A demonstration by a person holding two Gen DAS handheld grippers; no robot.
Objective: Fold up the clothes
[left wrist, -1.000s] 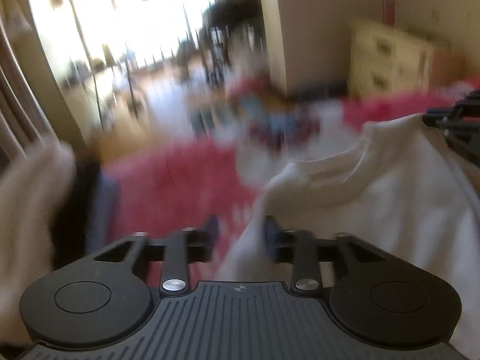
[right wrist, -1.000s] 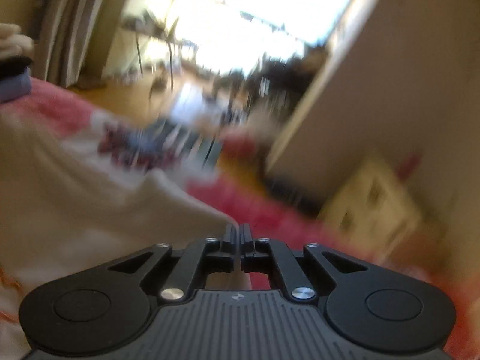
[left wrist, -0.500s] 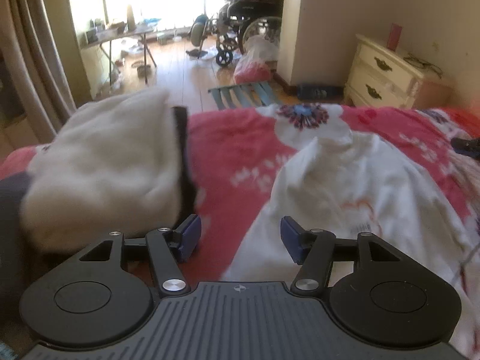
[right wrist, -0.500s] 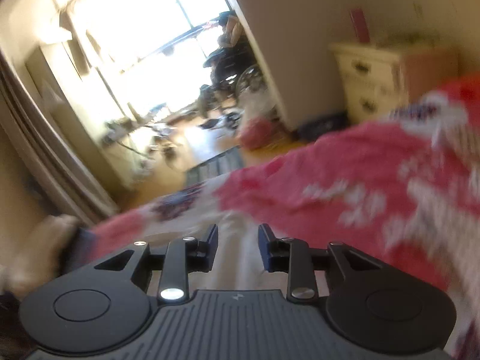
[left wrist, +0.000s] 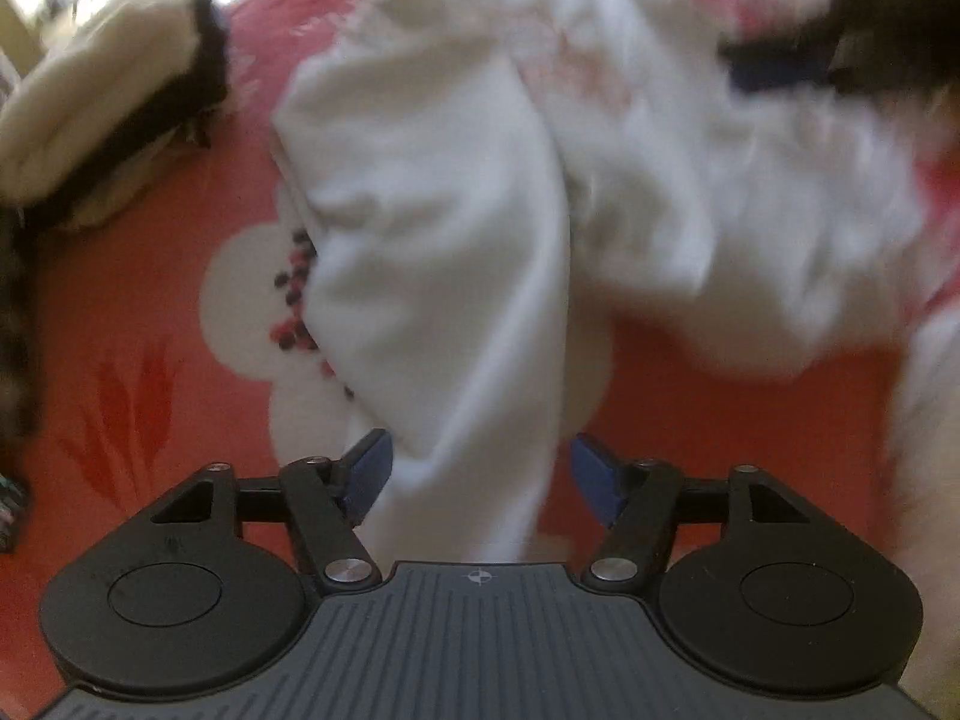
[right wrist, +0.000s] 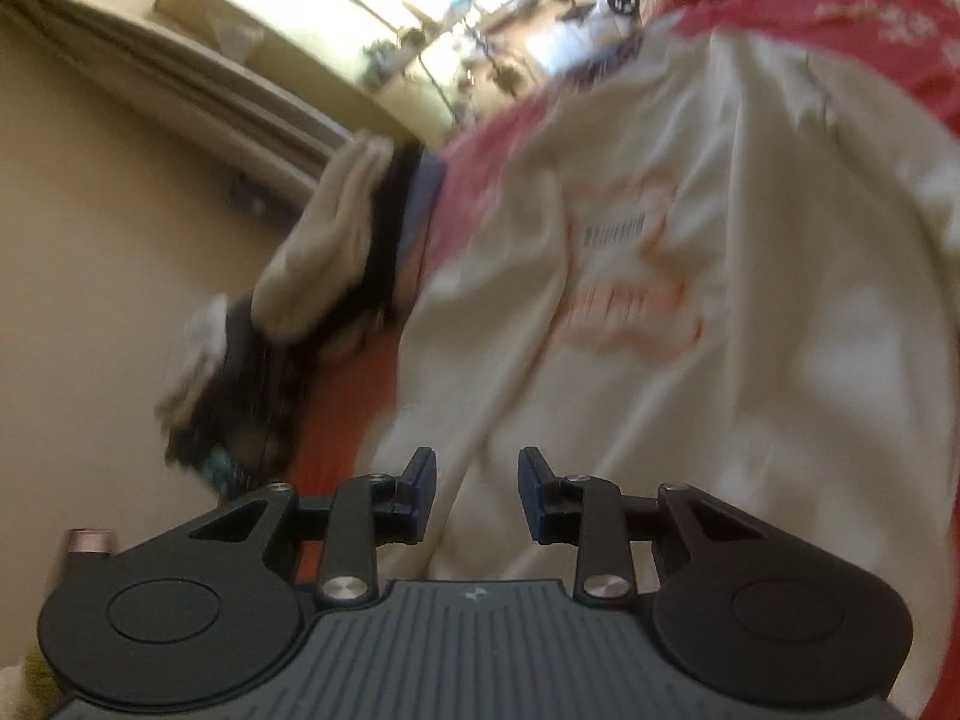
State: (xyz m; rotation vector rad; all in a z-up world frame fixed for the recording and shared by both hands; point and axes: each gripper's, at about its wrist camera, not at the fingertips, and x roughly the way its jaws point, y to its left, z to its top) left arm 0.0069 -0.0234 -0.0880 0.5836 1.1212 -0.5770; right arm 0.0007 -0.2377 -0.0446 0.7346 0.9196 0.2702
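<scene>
- Both pairs of blue-padded black fingers stand spread apart and grasp nothing: the left gripper (left wrist: 480, 471) has a strip of white cloth running up between its pads, not pinched; the right gripper (right wrist: 477, 495) hovers with its jaws parted over the lower part of the same cloth.
- Red bedspread with large white flower shapes (left wrist: 150, 324) is the biggest thing in view, a soft surface that fills the left wrist view around the cloth and shows again along the upper right of the right wrist view (right wrist: 870, 6).
- White T-shirt with a faded red-orange print on its chest (left wrist: 480, 192) lies rumpled on the bedspread, bunched in loose folds; in the right wrist view (right wrist: 690, 312) the print and a small dark barcode-like mark face up. Motion blur hides where its hem and sleeves lie.
- Stack of cream, black and blue-grey folded clothes (left wrist: 102, 96) sits on the bedspread beside the T-shirt, apart from it across a band of red; the right wrist view (right wrist: 354, 246) shows it at the bed's edge near a beige wall.
- Right gripper's dark blurred tip (left wrist: 798, 66) shows at the upper right of the left wrist view, above the T-shirt.
</scene>
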